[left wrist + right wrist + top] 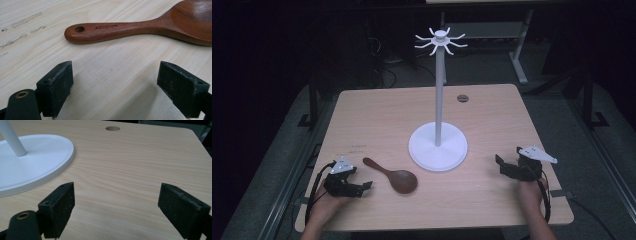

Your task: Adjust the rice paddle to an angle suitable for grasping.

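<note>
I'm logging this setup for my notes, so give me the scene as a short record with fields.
surface: light wooden table with a round hole near its far edge
spoon: brown wooden spoon lying flat, a hole in its handle end
stand: white stand, round base, tall pole, hooks on top
left gripper: open, beside the spoon, not touching it
right gripper: open, nothing between its jaws

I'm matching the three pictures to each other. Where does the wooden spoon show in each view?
High view: the wooden spoon lies at lower left of the table, just right of the left tongs.
Left gripper view: the spoon runs across the top, bowl at right.
Right gripper view: not in it.
Shared landmark: the white stand's round base.
</note>
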### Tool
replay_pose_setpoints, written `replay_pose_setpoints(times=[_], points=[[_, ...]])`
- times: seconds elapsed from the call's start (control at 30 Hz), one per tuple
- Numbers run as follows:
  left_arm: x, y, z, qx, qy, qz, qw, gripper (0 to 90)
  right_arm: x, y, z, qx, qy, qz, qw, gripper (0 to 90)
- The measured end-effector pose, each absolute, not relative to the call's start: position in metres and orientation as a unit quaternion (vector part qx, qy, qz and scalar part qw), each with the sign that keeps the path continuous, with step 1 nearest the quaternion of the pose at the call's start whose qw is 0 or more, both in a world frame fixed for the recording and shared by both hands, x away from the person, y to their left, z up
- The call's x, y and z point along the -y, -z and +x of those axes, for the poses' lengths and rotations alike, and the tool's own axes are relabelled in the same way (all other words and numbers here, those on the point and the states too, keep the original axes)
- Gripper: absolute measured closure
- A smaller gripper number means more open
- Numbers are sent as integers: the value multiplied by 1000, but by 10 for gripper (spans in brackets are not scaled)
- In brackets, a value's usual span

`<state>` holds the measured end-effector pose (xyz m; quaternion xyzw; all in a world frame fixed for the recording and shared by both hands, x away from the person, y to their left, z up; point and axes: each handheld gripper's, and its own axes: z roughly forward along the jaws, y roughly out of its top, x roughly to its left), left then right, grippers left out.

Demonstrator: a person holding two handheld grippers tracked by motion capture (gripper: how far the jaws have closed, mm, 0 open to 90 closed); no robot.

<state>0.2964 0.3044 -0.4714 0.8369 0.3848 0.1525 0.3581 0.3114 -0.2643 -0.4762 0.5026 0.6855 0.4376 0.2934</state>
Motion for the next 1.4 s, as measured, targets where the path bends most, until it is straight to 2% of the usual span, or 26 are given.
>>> replay_pose_setpoints(times=[0.23,0.3,0.4,0.57,0.63,0.67,0.73,0.77,0.83,0.87,0.93,1.03,1.17,1.2,1.4], points=[[-300,464,295,-394,-139,836,357,142,265,476,312,-684,-439,504,293,135],[-299,460,294,-389,-144,838,355,188,265,476,312,-682,-439,505,295,135],[-297,456,292,-390,-144,833,364,210,265,476,312,-682,-439,503,298,136],[-294,447,291,-385,-139,833,373,319,265,476,312,-683,-440,502,295,135],[-292,445,292,-387,-142,829,378,331,265,476,312,-684,-440,502,295,135],[-292,444,293,-386,-139,830,379,373,264,476,312,-686,-438,500,296,136],[-289,443,295,-389,-134,827,383,384,264,476,313,-687,-437,499,296,136],[-286,442,297,-390,-128,826,386,425,264,476,313,-687,-437,499,295,135],[-284,441,298,-391,-127,825,387,440,264,476,313,-686,-437,501,295,135],[-283,440,299,-392,-124,825,389,498,264,476,314,-687,-436,503,293,136],[-279,437,302,-390,-122,824,393,511,264,476,314,-687,-435,502,294,135],[-273,434,306,-383,-121,826,395,623,264,476,314,-687,-435,503,293,135],[-266,433,312,-382,-114,829,393,718,264,476,314,-687,-433,504,293,135],[-263,432,313,-383,-111,827,396,718,264,476,314,-687,-433,504,293,135],[-248,430,321,-368,-95,834,401,884,263,476,315,-689,-430,505,292,136]])
